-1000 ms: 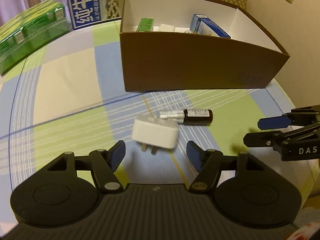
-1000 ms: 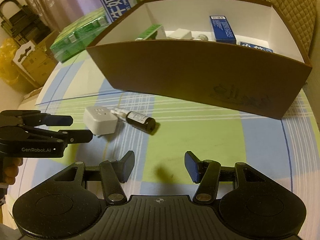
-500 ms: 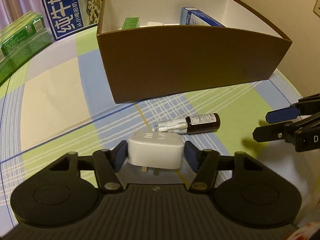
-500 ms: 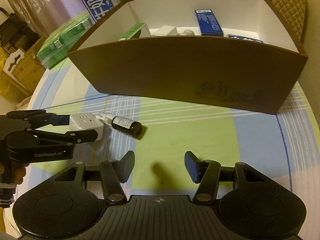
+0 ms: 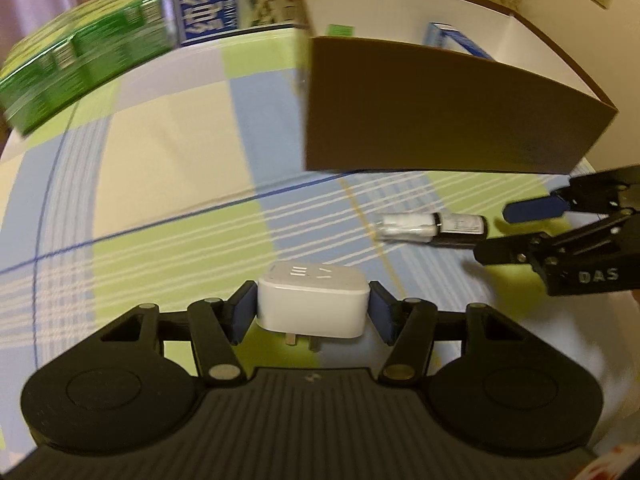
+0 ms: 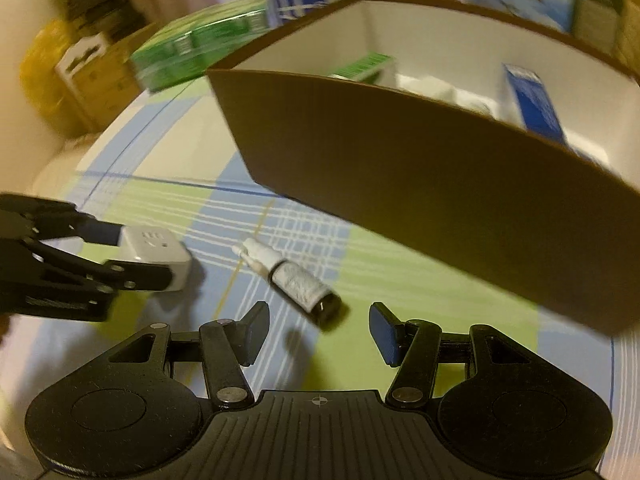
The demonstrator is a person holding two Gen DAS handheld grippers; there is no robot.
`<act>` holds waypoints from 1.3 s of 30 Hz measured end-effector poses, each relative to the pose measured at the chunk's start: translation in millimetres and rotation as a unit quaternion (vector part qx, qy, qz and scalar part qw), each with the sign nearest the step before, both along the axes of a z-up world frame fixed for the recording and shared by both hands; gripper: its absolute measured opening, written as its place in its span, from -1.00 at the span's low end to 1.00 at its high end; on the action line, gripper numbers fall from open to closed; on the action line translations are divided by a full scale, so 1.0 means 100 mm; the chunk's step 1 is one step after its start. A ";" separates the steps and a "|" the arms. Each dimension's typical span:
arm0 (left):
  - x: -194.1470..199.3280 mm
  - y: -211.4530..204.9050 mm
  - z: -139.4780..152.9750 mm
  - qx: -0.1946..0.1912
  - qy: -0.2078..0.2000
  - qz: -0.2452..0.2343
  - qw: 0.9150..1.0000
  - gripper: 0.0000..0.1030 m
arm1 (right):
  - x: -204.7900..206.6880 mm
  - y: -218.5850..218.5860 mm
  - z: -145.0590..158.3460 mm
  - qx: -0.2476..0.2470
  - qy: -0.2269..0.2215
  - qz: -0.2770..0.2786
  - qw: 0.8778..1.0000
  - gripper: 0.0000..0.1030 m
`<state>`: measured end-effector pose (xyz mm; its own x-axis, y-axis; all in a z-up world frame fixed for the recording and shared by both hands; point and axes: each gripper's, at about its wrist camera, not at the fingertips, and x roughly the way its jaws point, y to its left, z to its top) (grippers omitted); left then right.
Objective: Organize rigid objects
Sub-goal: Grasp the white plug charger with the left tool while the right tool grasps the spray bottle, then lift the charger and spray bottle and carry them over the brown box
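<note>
The left gripper [image 5: 312,314] has just drawn its jaws in onto the white plug adapter [image 5: 312,304], gripping it by both sides low over the checked worktop [image 5: 160,160]. The right gripper [image 6: 318,334] holds its jaws partly open and empty, with the small dark spray bottle [image 6: 296,280] lying on the worktop just ahead of them. Behind both stands the brown cardboard box [image 6: 400,184], with small cartons inside.

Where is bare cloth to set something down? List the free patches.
Free: the wide checked tablecloth between the green cartons and the brown box. Crowded: in front of the box, where the white plug adapter, spray bottle and both grippers sit.
</note>
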<state>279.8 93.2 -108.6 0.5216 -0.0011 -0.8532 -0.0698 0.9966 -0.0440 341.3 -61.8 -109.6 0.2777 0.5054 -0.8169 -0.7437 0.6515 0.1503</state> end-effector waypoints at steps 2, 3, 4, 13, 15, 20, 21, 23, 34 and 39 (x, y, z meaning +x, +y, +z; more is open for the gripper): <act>-0.05 0.05 0.01 -0.001 0.002 0.011 1.000 0.08 | 0.02 0.10 -0.05 -0.014 -0.018 0.024 0.999 0.02; -0.07 0.07 0.02 -0.002 0.003 0.015 1.000 0.08 | 0.02 0.13 -0.07 -0.016 -0.023 0.036 0.999 0.02; -0.08 0.08 0.02 -0.003 0.004 0.019 1.000 0.08 | 0.02 0.18 -0.10 -0.020 -0.027 0.047 0.998 0.02; -0.18 0.06 0.03 -0.009 0.006 0.036 0.999 0.08 | -0.13 0.36 -0.21 -0.049 -0.045 0.103 0.992 -0.60; -0.19 0.05 0.03 -0.009 0.008 0.039 0.999 0.08 | -0.16 0.33 -0.21 -0.050 -0.038 0.096 0.993 -0.61; -0.24 0.01 0.03 -0.013 0.012 0.039 0.999 0.08 | -0.26 0.21 -0.17 -0.041 0.011 0.062 0.997 -0.61; -0.25 -0.01 0.03 -0.015 0.013 0.038 0.999 0.08 | -0.29 0.18 -0.16 -0.040 0.018 0.057 0.997 -0.61; -0.28 -0.06 0.03 -0.019 0.015 0.034 0.999 0.08 | -0.36 0.10 -0.15 -0.040 0.027 0.049 0.998 -0.61; -0.34 -0.29 0.03 -0.018 0.026 0.019 0.999 0.07 | -0.46 0.00 -0.11 -0.043 0.024 0.011 0.999 -0.59; -0.37 -0.29 0.03 -0.019 0.028 0.022 0.999 0.07 | -0.50 0.07 -0.12 -0.051 0.006 0.017 0.999 -0.59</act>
<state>243.1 64.4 -105.6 0.4739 -0.0121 -0.8805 -0.1174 0.9901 -0.0768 291.6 -55.0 -121.6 0.2515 0.4283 -0.8680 -0.7637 0.6387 0.0939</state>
